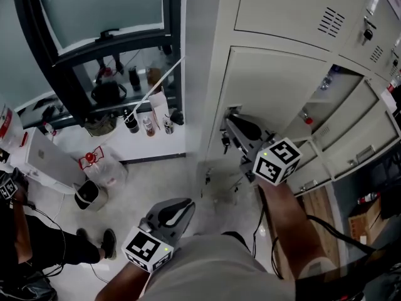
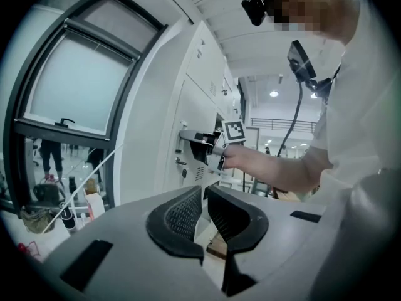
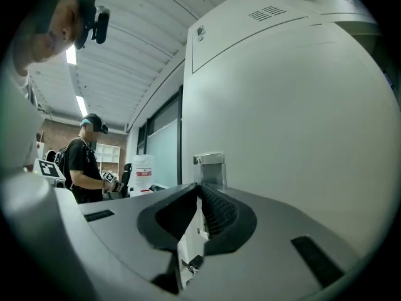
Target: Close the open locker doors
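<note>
A cream locker door [image 1: 276, 86] stands open from the locker bank, its free edge toward me. My right gripper [image 1: 230, 119] is at that edge, just below the metal latch plate [image 3: 211, 162]. In the right gripper view the door [image 3: 282, 137] fills the right side, and its edge runs into the nearly closed jaws of the right gripper [image 3: 199, 190]. Keys [image 1: 224, 144] hang below the latch. My left gripper [image 1: 182, 207] hangs low by my waist, away from the lockers. Its tips [image 2: 203, 192] are all but together with nothing between them.
More open lockers [image 1: 341, 99] with shelves show to the right of the door. A dark-framed window [image 1: 100, 11] and a sill with bottles [image 1: 147, 124] lie to the left. A white box [image 1: 47, 158] and another person [image 1: 25, 243] are at far left.
</note>
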Motion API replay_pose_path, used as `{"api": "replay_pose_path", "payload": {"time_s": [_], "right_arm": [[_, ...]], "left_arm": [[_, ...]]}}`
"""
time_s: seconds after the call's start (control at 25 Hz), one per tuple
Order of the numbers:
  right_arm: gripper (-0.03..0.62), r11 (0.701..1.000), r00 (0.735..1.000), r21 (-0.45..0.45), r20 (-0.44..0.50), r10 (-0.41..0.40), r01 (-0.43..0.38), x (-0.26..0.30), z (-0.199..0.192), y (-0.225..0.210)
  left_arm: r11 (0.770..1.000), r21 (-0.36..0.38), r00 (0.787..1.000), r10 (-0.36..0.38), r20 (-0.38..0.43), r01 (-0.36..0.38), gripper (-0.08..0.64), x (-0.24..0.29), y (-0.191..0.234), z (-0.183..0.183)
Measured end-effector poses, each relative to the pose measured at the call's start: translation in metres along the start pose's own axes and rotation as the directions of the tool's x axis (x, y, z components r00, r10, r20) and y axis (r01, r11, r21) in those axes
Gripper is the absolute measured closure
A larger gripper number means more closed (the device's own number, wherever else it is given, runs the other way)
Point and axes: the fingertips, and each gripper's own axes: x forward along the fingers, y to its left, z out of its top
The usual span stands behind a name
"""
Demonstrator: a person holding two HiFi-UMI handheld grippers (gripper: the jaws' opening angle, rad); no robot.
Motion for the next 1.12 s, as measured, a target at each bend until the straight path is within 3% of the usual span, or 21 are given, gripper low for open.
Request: {"api": "replay_pose_path", "payload": {"time_s": [0.6, 0.76, 0.92, 1.12], "right_arm": [[0.561, 0.998, 0.997, -0.025, -0.034, -0.062, 0.062, 0.013, 0.000, -0.008], [0.560, 0.988, 0.992, -0.112, -0.064, -0.112, 0.104, 0.013, -0.001, -0.006], [0.560, 0.957, 0.979, -0.240, -0.084, -0.184, 0.159, 0.012, -0.002, -0.005], [0.560, 0.939, 0.974, -0.300, -0.094, -0.208, 0.171, 0.010, -0.003, -0.002]], "left_arm": [[1.000, -0.005, 1.000, -0.026, 0.011, 0.026, 0.526, 0.010, 0.022, 0.004], [1.000, -0.004, 0.999, -0.031, 0.015, 0.031, 0.526, 0.012, 0.021, 0.005], [0.999, -0.008, 0.999, -0.039, 0.007, 0.039, 0.526, 0.014, 0.019, 0.002], [0.999, -0.001, 0.999, -0.034, -0.008, 0.034, 0.526, 0.013, 0.016, -0.001]]}}
